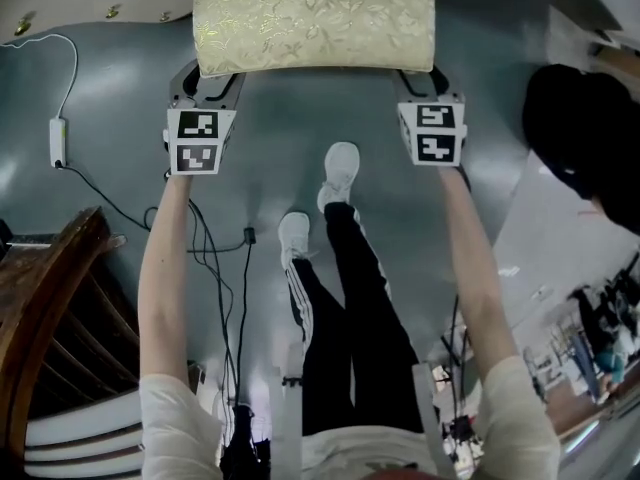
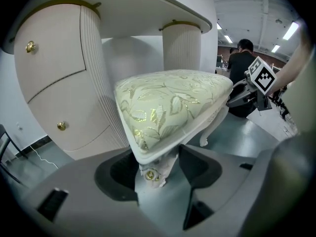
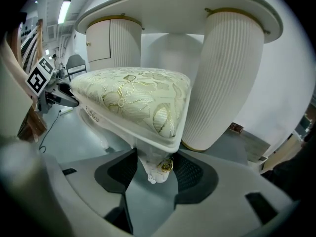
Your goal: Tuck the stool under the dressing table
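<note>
I have the left gripper (image 2: pixel 157 174) clamped on the stool (image 2: pixel 173 102) at one near corner. The top of a carved white leg (image 2: pixel 160 164) with a small gold rosette sits between the jaws, with the dark pads (image 2: pixel 116 174) against it on either side, and the corner of the cream leaf-patterned cushion (image 2: pixel 163 112) juts out just above them. The right gripper (image 3: pixel 157 169) has the same hold on the other near corner, its jaws wide but closed on that corner's leg (image 3: pixel 153 164) directly under the cushion's edge. From the head view the two grippers sit at the cushion's two near corners, marker cubes towards me and my arms stretched out to them, so the stool lies straight ahead between them. Its far end runs off the top of that picture. The dressing table (image 3: pixel 173 9) stands right behind the stool. Its white top overhangs the cushion, one ribbed pedestal (image 3: pixel 227 73) is close beside the stool's right flank, and the drawer side with gold knobs (image 2: pixel 30 47) is close on the left. The seat points into the gap between them. I cannot tell whether the legs touch the grey floor (image 1: pixel 260 138). My white shoes (image 1: pixel 340 168) are well short of the stool.
</note>
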Available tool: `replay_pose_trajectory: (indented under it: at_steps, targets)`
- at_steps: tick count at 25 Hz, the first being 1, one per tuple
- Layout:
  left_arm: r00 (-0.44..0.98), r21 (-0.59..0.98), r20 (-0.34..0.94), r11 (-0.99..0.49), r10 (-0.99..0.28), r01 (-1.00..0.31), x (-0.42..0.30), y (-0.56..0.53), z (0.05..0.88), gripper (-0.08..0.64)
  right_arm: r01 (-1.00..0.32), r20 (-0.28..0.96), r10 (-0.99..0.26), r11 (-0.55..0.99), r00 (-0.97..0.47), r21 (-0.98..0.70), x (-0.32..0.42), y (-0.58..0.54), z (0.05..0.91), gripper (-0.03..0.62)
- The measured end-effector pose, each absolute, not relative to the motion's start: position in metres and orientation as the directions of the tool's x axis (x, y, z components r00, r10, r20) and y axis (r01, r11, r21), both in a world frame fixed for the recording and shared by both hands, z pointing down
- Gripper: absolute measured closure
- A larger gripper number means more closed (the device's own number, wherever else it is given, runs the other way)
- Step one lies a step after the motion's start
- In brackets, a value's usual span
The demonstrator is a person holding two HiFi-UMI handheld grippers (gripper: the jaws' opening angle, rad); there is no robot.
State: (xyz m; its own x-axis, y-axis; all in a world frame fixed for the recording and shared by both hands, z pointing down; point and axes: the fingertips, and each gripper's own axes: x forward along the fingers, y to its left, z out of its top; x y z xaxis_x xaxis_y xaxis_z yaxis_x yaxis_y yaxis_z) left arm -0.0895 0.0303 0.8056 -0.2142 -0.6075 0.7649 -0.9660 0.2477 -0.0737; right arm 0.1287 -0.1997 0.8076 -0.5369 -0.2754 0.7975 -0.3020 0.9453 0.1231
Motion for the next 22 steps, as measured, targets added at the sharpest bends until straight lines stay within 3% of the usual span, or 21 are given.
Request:
replay_pose_trajectory:
  at_steps: [13, 22]
  targets:
    - [-0.219, -0.068, 0.743, 0.254, -0.632, -0.965, -0.0941, 0.0247, 0.8104, 0.302, -0.342, 0.77, -0.318, 0.929, -0.554, 0.137, 0.1296, -0.1988, 0.8083, 0.365]
    - [-0.1, 0.017, 0.747, 0.17, -0.657, -0.985, -0.0931, 0.0271, 0.8134, 0.285, -0.362, 0.799, -0.336, 0.918, -0.499, 0.16, 0.1318, -0.1954, 0.8082, 0.367]
